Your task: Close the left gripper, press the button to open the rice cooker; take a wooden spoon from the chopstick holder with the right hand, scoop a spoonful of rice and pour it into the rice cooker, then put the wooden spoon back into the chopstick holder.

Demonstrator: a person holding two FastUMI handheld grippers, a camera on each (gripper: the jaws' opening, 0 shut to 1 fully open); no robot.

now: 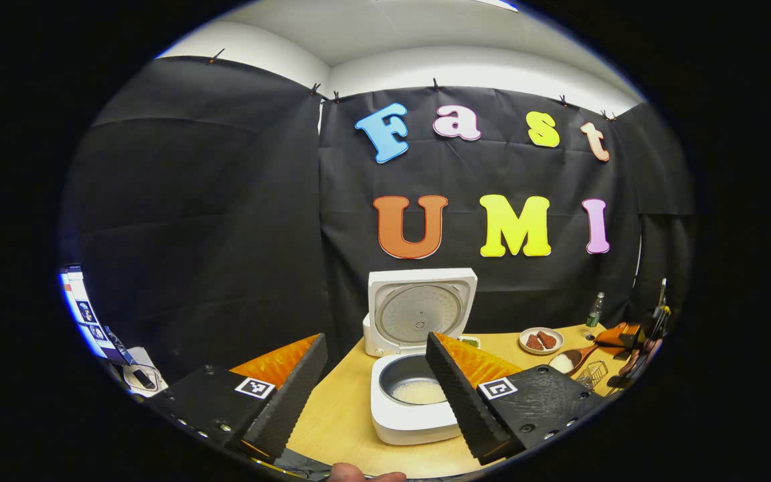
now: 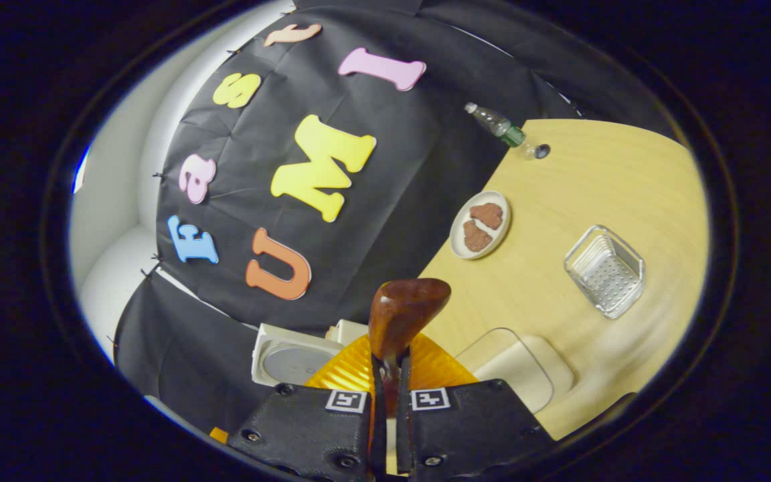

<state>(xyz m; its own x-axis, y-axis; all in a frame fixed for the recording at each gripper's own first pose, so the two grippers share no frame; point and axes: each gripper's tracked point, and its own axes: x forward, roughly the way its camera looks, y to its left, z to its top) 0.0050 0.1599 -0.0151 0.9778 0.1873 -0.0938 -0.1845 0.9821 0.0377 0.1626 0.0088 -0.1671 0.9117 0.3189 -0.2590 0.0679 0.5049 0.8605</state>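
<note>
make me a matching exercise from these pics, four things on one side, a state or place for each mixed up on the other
Things
1. rice cooker
2. wooden spoon
3. small plate
4. left gripper

States or places
A. fingers spread apart
B. lid standing up, rice in the pot
C. clamped between the right gripper's fingers
D. holds two brown pieces, near the wall

Pairs: 1-B, 2-C, 3-D, 4-A

my wooden spoon (image 2: 404, 309) looks glossy, dark and polished. the rice cooker (image 1: 413, 348) is smooth white plastic — its inner pot (image 1: 419, 385) dull grey metal. the table (image 2: 600, 181) is pale matt wood grain, the chopstick holder (image 2: 605, 270) perforated shiny metal — wall cloth (image 1: 211, 201) matt.
</note>
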